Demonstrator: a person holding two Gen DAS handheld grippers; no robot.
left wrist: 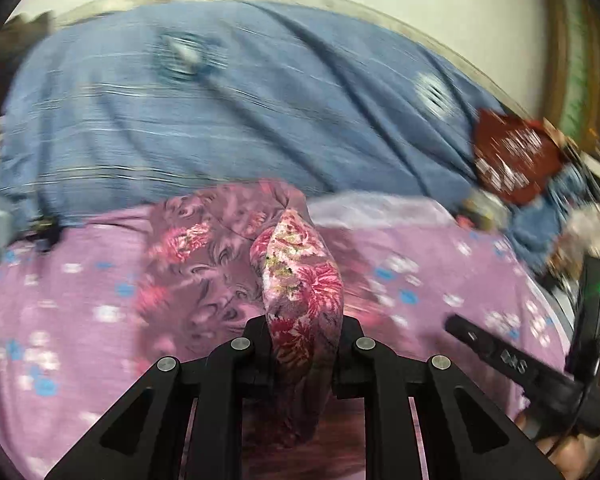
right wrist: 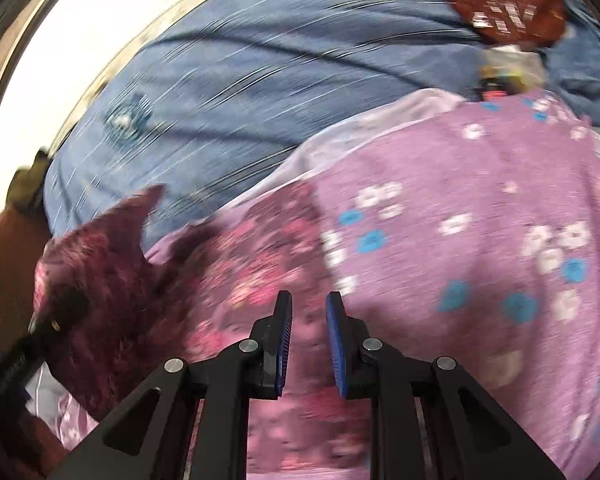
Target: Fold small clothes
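Floral pink cloth (left wrist: 300, 280) was pinched in my left claw (left wrist: 302, 344), bunched and lifted, its length trailing forward and down onto the lilac flowered sheet (left wrist: 440, 264) on the bed. My right claw (right wrist: 309, 336) hung spread and empty; from it the cloth lay to the left, so I judged the left nearer.

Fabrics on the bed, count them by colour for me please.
Pink floral garment, held in the left gripper: 1
Lilac flowered sheet: 1
Blue bedcover: 1
Maroon printed cloth: 1
Total: 4
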